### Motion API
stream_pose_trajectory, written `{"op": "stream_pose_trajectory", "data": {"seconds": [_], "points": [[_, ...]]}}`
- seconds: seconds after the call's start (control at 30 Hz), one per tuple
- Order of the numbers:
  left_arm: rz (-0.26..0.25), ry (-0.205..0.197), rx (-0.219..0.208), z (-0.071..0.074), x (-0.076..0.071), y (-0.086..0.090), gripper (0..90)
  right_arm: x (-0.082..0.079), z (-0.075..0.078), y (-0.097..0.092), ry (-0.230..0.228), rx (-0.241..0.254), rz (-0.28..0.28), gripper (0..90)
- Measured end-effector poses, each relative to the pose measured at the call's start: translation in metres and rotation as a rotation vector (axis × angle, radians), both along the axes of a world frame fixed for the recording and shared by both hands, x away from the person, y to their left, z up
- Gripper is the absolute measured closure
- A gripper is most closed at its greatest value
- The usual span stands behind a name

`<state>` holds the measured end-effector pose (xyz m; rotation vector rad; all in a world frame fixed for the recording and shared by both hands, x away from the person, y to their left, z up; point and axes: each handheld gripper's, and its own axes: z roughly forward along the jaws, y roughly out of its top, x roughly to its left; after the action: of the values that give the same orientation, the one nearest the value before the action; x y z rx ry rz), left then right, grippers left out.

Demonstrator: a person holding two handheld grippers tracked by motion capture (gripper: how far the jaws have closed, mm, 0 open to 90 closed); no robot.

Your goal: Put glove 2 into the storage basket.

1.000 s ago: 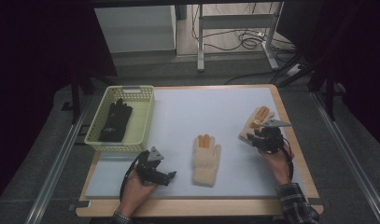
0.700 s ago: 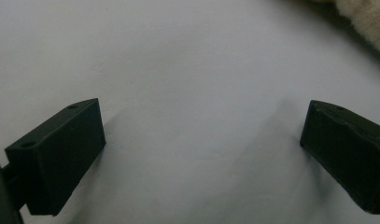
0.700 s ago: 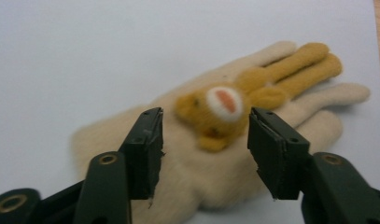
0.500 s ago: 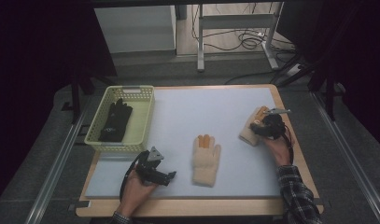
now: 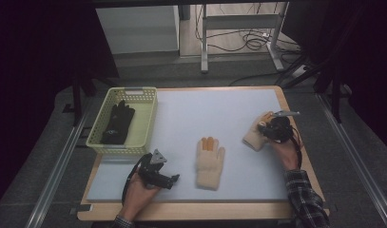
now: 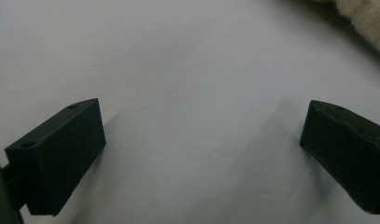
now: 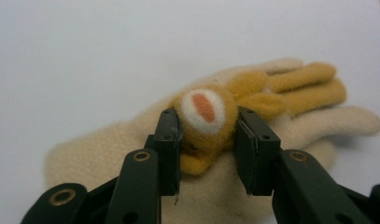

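A cream glove [image 7: 108,149] with yellow fingers lies flat on the pale mat at the right [image 5: 254,135]. A raised yellow plush patch [image 7: 204,116] with a white and orange spot sits on its back. My right gripper [image 7: 207,140] has just been closing, and its pads now press on both sides of that patch; from above it sits over the glove [image 5: 269,127]. A second cream glove [image 5: 209,162] lies mid-table, and its fuzzy edge [image 6: 365,18] shows in the left gripper view. My left gripper [image 5: 174,179] rests near the front left, open [image 6: 201,140], over bare mat.
A yellow mesh basket [image 5: 153,114] stands at the mat's left edge with a black glove [image 5: 117,122] inside. The wooden table rim [image 5: 295,118] runs close behind the right hand. Cables and metal frame legs lie on the floor beyond the table.
My right gripper has moved a little away from the person, onto the right-hand glove, and now hides much of it. The left hand and the middle glove have kept still.
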<state>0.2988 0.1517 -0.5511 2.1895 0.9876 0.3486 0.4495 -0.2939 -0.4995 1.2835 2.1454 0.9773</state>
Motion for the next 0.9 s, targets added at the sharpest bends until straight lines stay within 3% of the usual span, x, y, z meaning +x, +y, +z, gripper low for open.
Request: {"op": "stream_pose_trajectory", "data": {"seconds": [0.33,0.47,0.63,0.67,0.73,0.83,0.9], "points": [[0.002,0.000,-0.001,0.000,0.000,0.000,0.2,-0.048,0.031,0.021,-0.021,0.021,0.153,62.8],[0.000,-0.002,0.000,0.000,0.000,0.000,0.2,-0.069,0.043,0.033,-0.030,0.051,0.222,62.7],[0.003,-0.002,-0.002,0.000,0.000,0.000,0.2,-0.095,0.062,0.056,-0.035,0.103,0.331,62.6],[0.003,-0.002,-0.002,0.000,0.000,0.000,0.2,-0.095,0.062,0.056,-0.035,0.103,0.331,62.6],[0.001,-0.002,0.000,0.000,0.000,0.000,0.2,-0.108,0.069,0.075,-0.032,0.115,0.404,62.5],[0.002,0.000,-0.002,0.000,0.000,0.000,0.2,-0.116,0.071,0.097,-0.023,0.118,0.473,62.4],[0.002,-0.001,-0.002,0.000,0.000,0.000,0.2,-0.117,0.070,0.103,-0.017,0.115,0.488,62.4]]}}
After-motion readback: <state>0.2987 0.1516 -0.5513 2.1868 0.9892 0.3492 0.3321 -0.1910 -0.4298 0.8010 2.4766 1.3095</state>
